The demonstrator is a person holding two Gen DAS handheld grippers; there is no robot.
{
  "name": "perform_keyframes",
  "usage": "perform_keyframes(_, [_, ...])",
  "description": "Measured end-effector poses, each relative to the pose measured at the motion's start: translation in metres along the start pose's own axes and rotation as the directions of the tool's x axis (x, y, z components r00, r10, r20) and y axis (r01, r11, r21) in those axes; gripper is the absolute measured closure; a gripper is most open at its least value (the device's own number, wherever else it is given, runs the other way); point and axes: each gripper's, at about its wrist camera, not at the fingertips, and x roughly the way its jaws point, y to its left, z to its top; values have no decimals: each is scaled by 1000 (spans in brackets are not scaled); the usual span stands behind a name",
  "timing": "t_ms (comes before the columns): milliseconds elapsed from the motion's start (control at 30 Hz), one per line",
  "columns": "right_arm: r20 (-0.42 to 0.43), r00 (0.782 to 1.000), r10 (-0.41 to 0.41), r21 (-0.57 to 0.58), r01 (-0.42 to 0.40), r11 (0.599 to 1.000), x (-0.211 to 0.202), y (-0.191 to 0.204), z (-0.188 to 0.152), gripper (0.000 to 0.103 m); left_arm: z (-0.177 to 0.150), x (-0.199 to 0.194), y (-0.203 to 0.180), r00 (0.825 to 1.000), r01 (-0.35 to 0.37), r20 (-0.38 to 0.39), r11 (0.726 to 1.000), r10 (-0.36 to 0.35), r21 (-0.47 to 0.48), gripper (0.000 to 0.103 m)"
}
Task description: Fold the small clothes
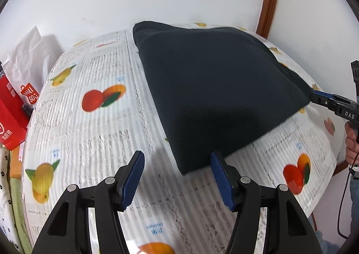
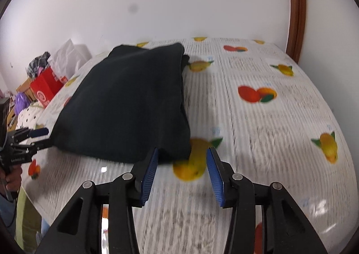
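Far left, a red printed cardboard box (image 1: 11, 119) and a crumpled white paper bag (image 1: 24, 56) sit off the table's edge. Next comes the glossy white tablecloth with newsprint and fruit pictures (image 1: 89, 141), which covers the whole table. Low in the left wrist view, the left gripper (image 1: 177, 153) hangs just above the cloth with its blue-padded fingers (image 1: 132, 182) spread wide, gripping nothing. The near corner of the folded dark navy fabric garment (image 1: 213, 88) lies just beside the inner face of its right-hand finger, at the edge of the gap. The garment itself sits flat on the tablecloth, running away toward the white wall. Its right-hand corner comes to a point at the tip of the right gripper (image 1: 314, 95), which comes in from the edge in the person's right hand (image 1: 352, 141). In the right wrist view that gripper is clearly released, jaws well apart. The garment's near corner sits against its left finger and pokes a little into the gap, over a printed lemon. I cannot tell whether the fabric touches the pad. Far right, a brown wooden door frame (image 1: 269, 2) runs up the wall.
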Motion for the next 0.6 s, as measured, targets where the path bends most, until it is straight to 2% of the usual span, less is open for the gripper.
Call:
perform_keyframes(167, [-42, 998, -53, -52, 51, 997, 20, 13, -13, 58, -4, 13, -6, 999, -27, -39, 1000, 28, 15, 45])
perform_keyframes(300, [-50, 999, -21, -75, 17, 997, 34, 29, -12, 58, -3, 20, -10, 998, -48, -40, 999, 49, 22, 45])
perform_keyframes(433, [-51, 998, -39, -108, 34, 994, 47, 47, -8, 59, 2, 23, -6, 998, -47, -35, 999, 47, 9, 42])
perform_keyframes(600, [-49, 999, -14, -60, 11, 998, 59, 48, 6, 60, 12, 31, 9, 999, -37, -28, 998, 36, -40, 42])
